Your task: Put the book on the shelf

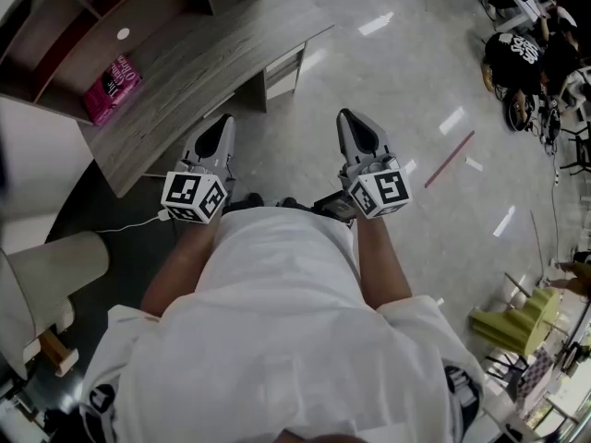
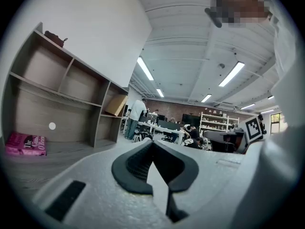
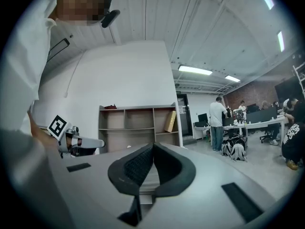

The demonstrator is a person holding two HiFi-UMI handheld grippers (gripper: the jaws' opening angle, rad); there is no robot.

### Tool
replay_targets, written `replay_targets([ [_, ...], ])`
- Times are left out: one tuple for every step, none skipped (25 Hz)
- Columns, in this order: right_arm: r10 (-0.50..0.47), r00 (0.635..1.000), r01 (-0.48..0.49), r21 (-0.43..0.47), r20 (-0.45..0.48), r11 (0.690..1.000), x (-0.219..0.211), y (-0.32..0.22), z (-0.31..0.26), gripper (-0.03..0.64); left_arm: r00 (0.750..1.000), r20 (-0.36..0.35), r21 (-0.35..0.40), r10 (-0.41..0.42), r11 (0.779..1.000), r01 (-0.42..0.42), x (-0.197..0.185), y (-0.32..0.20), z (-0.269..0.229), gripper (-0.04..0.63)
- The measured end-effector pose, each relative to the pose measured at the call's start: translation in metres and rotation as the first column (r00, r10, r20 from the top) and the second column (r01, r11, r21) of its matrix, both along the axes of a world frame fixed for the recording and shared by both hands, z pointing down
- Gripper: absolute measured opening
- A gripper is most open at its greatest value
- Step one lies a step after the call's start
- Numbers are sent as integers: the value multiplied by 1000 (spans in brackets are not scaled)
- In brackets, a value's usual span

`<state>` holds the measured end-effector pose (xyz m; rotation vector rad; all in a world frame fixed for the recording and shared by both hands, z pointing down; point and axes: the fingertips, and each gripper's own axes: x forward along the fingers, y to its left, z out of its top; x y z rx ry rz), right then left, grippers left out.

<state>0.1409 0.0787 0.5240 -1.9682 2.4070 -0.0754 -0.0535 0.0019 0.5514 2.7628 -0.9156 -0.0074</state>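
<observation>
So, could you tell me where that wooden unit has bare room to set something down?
Desktop is bare from the pink book to its far end. Upper cubbies look empty, except the right one with a leaning tan book.

Upper left in the head view, the book [image 1: 113, 86] is bright pink with white lettering. The shelf [image 1: 185, 53] around it is grey-brown with a streaky wood grain. The left hand-held gripper [image 1: 224, 123] and right hand-held gripper [image 1: 346, 116] are light grey with black jaw linings, each with a cube [image 1: 194, 197] patterned in black-and-white squares. The floor [image 1: 406, 72] is pale glossy grey with white glints. The shirt [image 1: 277, 321] at the bottom is white. At right lies a red stick [image 1: 450, 160], and at lower right stands a yellow-green chair [image 1: 517, 317].
</observation>
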Motion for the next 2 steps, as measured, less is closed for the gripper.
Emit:
replay_targets([
  [-4,1000,4,-1,-1,1000,0,0,0,15,1000,2,-2,-4,1000,4,1,0,0,11],
  [-8,1000,8,-2,-1,1000,0,0,0,15,1000,5,-4,-8,1000,8,2,0,1,11],
])
